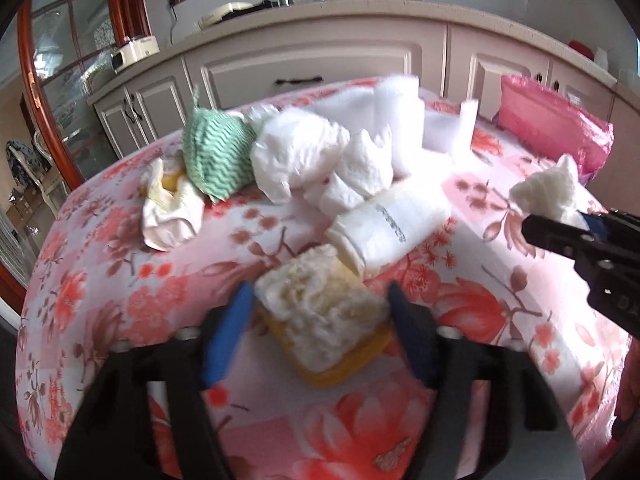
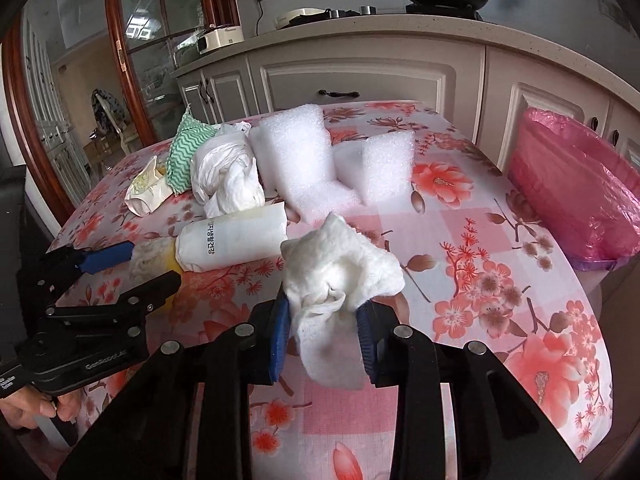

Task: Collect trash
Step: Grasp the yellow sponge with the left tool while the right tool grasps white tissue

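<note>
My right gripper (image 2: 324, 328) is shut on a crumpled white tissue (image 2: 340, 276) and holds it above the table; it also shows in the left wrist view (image 1: 552, 188). My left gripper (image 1: 320, 312) is open, its blue pads on either side of a yellow sponge with a white fluffy top (image 1: 324, 312) that lies on the table. It shows at the left of the right wrist view (image 2: 132, 264). A white rolled wrapper with print (image 1: 392, 232) lies just beyond the sponge. Behind it are crumpled white tissues (image 1: 304, 152), a green wavy cloth (image 1: 216, 156) and white foam pieces (image 2: 296, 160).
A bin lined with a pink bag (image 2: 576, 192) stands off the table's right edge. A crumpled white-yellow wrapper (image 1: 172, 208) lies at the left. The floral tablecloth (image 2: 500, 280) covers the table. Kitchen cabinets (image 2: 360, 76) stand behind.
</note>
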Tool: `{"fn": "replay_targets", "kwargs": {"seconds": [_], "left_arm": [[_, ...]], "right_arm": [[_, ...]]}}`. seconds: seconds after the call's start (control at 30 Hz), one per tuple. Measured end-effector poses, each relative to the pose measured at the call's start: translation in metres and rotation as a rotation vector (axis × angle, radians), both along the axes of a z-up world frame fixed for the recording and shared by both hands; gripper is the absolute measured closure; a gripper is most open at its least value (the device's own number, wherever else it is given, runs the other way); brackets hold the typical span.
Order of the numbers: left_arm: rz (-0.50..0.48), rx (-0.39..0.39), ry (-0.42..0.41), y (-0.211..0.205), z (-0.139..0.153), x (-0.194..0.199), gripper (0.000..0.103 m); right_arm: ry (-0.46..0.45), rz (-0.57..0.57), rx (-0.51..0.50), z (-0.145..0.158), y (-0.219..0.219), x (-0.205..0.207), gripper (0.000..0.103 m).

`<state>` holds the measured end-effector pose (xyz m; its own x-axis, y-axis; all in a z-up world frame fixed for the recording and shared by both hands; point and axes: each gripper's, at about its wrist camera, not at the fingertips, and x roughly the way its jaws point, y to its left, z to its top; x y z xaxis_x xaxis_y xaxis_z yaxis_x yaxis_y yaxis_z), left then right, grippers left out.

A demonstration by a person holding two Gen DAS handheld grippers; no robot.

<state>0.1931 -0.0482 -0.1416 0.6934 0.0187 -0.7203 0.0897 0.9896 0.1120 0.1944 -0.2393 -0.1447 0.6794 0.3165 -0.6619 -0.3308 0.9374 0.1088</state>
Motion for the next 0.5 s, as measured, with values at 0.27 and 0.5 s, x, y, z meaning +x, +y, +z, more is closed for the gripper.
{"fn": "replay_targets", "kwargs": {"seconds": [0.27,0.5], "left_arm": [[-0.021,-0.021,-0.075,0.003,0.005,-0.025,0.069],[-0.056,-0.039,-0.115,-0.006,0.019,-0.03,0.086]], "right_arm": [[-0.022,0.013,0.036,0.001,-0.005,-0.006,0.073],[-0.027,-0.019,0.062,0.006,-0.02,-0.006,0.073]]}}
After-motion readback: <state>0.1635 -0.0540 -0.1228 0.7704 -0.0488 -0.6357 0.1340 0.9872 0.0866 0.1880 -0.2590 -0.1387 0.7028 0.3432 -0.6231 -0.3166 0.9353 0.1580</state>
